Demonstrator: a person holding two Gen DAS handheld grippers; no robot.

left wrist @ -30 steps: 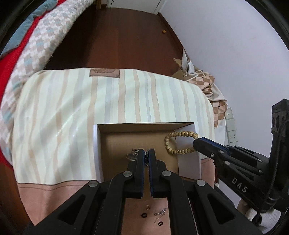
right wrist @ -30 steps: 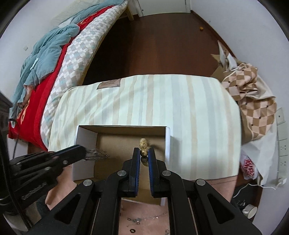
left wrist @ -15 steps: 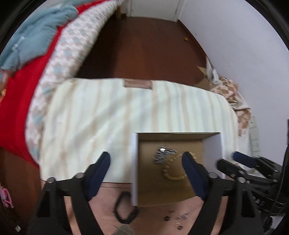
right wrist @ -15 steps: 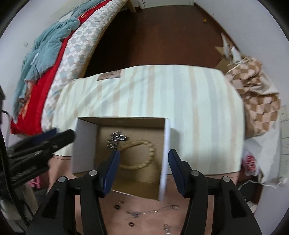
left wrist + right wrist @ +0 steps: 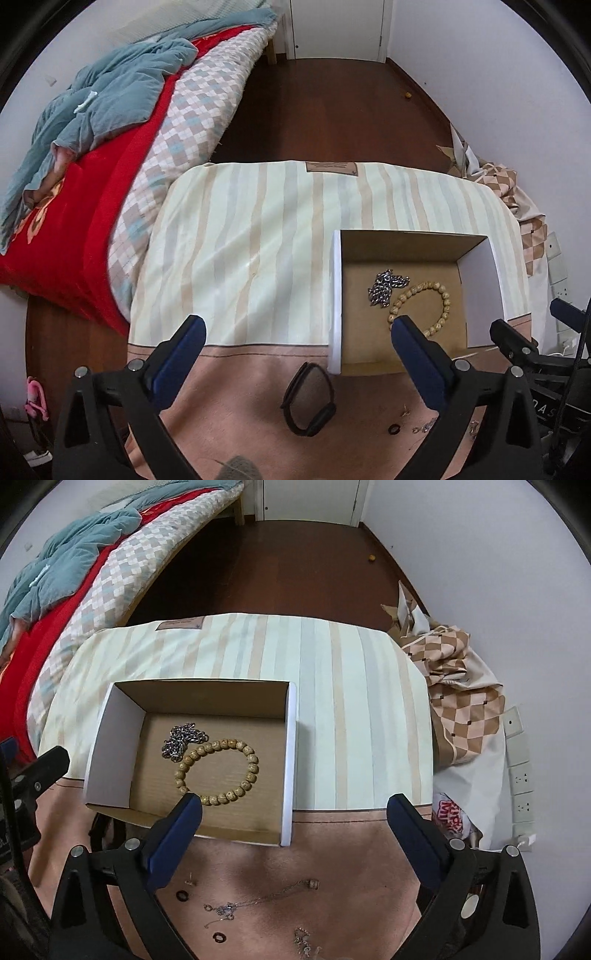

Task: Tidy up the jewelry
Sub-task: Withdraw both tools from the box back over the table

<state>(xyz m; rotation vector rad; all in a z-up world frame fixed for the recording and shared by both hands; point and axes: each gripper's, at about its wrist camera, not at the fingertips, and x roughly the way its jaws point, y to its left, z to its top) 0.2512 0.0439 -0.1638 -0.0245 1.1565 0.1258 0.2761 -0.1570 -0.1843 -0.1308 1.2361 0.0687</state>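
Two pieces already lay in the box point(image 5: 290, 746): a bead bracelet point(image 5: 218, 768) and a metal chain point(image 5: 183, 738) touching it at its far left. Loose pieces remained on the near counter point(image 5: 332, 867): small rings point(image 5: 181, 895), a thin necklace point(image 5: 258, 899), and a black band point(image 5: 308, 404) left of them. Both claws had just been opening and stood wide, holding nothing. The right claw point(image 5: 293, 812) hung nearest the necklace, which stretched left to right; the left claw point(image 5: 295, 332) hung over the band.
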